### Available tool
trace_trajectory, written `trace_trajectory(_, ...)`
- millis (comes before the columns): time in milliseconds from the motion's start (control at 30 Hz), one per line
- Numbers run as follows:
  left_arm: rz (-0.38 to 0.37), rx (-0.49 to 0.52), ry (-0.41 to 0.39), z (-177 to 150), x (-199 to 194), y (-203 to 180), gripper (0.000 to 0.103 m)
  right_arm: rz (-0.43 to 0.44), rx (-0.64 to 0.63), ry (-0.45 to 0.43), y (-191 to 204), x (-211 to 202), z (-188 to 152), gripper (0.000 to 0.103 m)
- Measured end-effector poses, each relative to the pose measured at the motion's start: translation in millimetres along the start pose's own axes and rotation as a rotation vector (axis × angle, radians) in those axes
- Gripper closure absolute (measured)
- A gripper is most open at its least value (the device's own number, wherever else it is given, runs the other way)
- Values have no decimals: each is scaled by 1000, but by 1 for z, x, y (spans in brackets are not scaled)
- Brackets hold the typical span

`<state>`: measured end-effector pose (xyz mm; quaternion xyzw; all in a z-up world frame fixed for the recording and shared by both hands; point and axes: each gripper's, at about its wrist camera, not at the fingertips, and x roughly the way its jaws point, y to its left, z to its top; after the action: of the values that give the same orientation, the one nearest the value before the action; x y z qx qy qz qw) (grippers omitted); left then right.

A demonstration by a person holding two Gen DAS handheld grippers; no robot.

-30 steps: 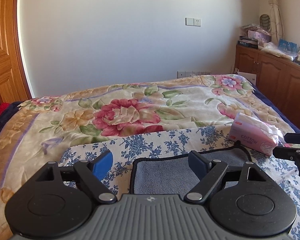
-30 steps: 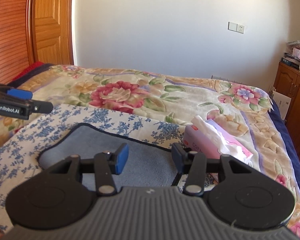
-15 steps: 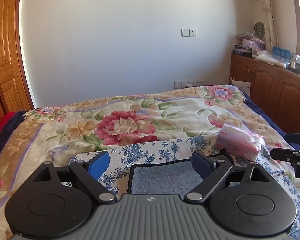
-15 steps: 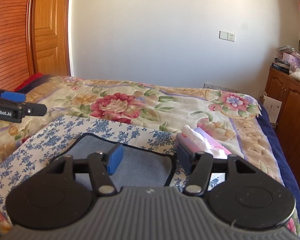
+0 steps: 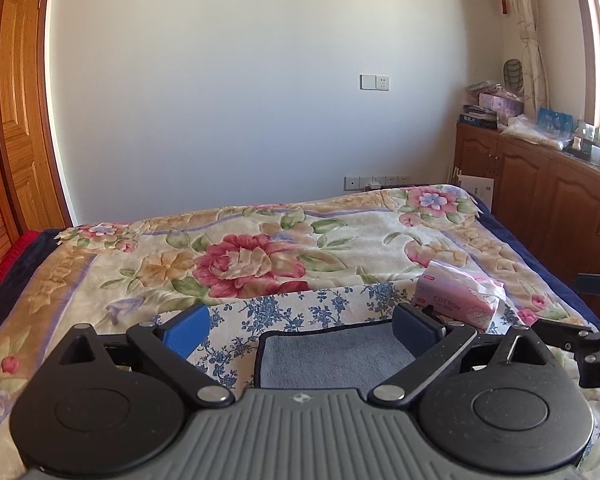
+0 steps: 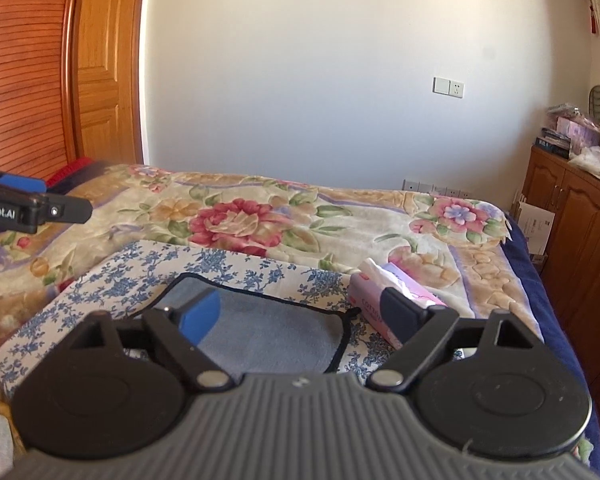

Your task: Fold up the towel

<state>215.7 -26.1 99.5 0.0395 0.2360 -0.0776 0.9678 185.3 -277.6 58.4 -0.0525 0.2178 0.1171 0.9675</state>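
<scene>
A grey towel with a black edge (image 5: 336, 360) lies flat on a blue-flowered white cloth (image 5: 300, 308) on the bed. It also shows in the right wrist view (image 6: 268, 336). My left gripper (image 5: 302, 328) is open and empty, held above the towel's near part. My right gripper (image 6: 300, 310) is open and empty above the towel. The towel's near edge is hidden behind both gripper bodies. The right gripper's tip shows at the right edge of the left wrist view (image 5: 580, 336); the left gripper's tip shows at the left of the right wrist view (image 6: 36, 210).
A pink tissue pack (image 5: 456, 300) lies on the cloth just right of the towel, also in the right wrist view (image 6: 388, 300). A floral blanket (image 5: 252, 256) covers the bed. Wooden cabinets (image 5: 540, 204) stand right; a wooden door (image 6: 100, 60) stands left.
Both grippers have risen and pulled back from the towel, so more wall shows. The right gripper's jaws have opened wider. The towel has not moved.
</scene>
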Motion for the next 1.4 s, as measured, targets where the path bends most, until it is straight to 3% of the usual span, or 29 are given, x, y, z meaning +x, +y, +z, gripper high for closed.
trace_trajectory(100, 10, 6, -15, -1, -8, -1, 0, 4, 6, -8, 2, -6, -4, 0)
trace_trajectory(867, 44, 48, -16, -38, -72, -20, 0, 1, 25, -12, 11, -56, -24, 0)
trace_trajectory(1400, 1, 35, -60, -64, -114, -37, 0, 11, 62, -20, 20, -88, -40, 0)
